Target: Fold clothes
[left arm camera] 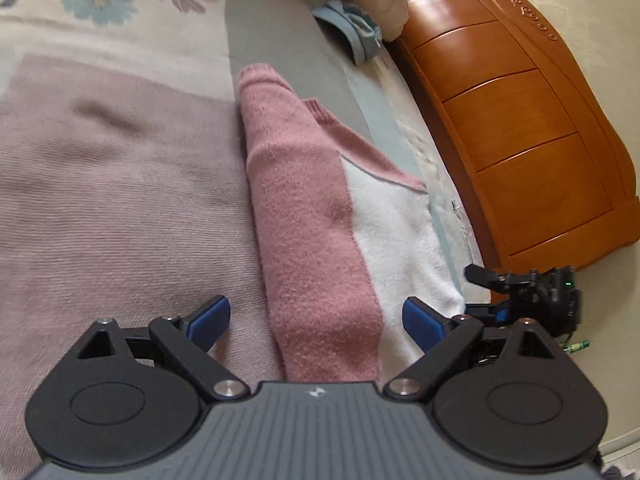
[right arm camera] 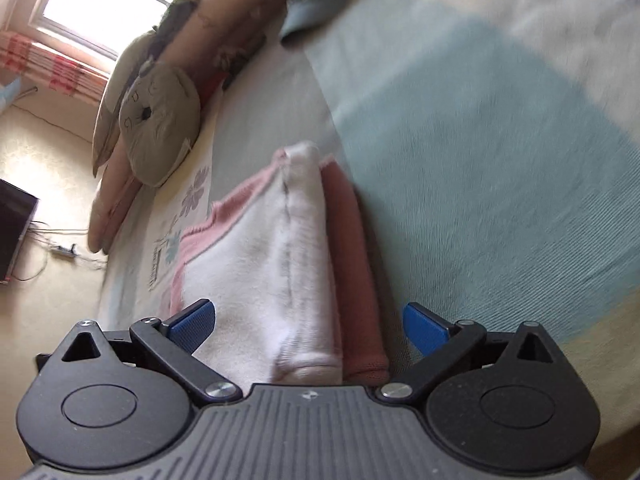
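Between my two wide-open grippers, left (left arm camera: 316, 320) and right (right arm camera: 309, 322), the pink-and-white sweater (left arm camera: 312, 216) stretches toward twelve o'clock, so I'd pinch both layers evenly.

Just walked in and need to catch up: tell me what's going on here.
A person is folding clothes on a bed, holding a two-finger gripper in each hand. A pink-and-white sweater lies folded into a long narrow bundle. The left gripper and right gripper are both open, one at each side of the bundle, neither gripping it. A blue garment lies near the wooden headboard.
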Available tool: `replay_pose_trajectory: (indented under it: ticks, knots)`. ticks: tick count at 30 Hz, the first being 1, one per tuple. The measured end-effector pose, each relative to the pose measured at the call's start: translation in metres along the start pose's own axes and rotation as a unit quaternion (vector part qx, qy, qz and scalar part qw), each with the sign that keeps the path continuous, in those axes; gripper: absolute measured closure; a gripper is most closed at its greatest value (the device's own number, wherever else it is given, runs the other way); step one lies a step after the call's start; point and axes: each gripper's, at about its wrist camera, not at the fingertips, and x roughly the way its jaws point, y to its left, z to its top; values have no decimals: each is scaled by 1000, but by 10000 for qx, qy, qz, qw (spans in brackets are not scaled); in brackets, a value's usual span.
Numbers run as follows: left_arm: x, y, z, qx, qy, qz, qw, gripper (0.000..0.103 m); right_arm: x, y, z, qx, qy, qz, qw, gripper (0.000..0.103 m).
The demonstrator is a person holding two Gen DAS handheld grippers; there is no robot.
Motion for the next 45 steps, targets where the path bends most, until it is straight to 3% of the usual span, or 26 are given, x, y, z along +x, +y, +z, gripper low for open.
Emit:
replay_pose_trajectory:
  ticks: [6,13,19,25,33,38,45]
  knots:
    - [20,1,19,-170,227,-268,9992,10,21,-5,8,144,245,499,9984,0]
    - [49,-9,40,-70,414,-294,9987,7,42,6,30,42,415,534,9977,0]
    - [46,-6,33,-181,641,-417,9969,6,45,4,37,135,548,629,9964,0]
    - [41,3,23,-324,982,-695,9922,6,35,6,17,74,1044,687,9921,0]
    - [61,-7,42,-391,963,-675,9923,4,55,2,40,275,906,1046,9900,0]
    - [47,7,30,-481,970,-1000,9891,7,42,-1,22,179,1004,1267,9867,0]
    - [61,-3,45,-524,794,-892,9915,5,52,-4,33,291,1016,1499,9830,0]
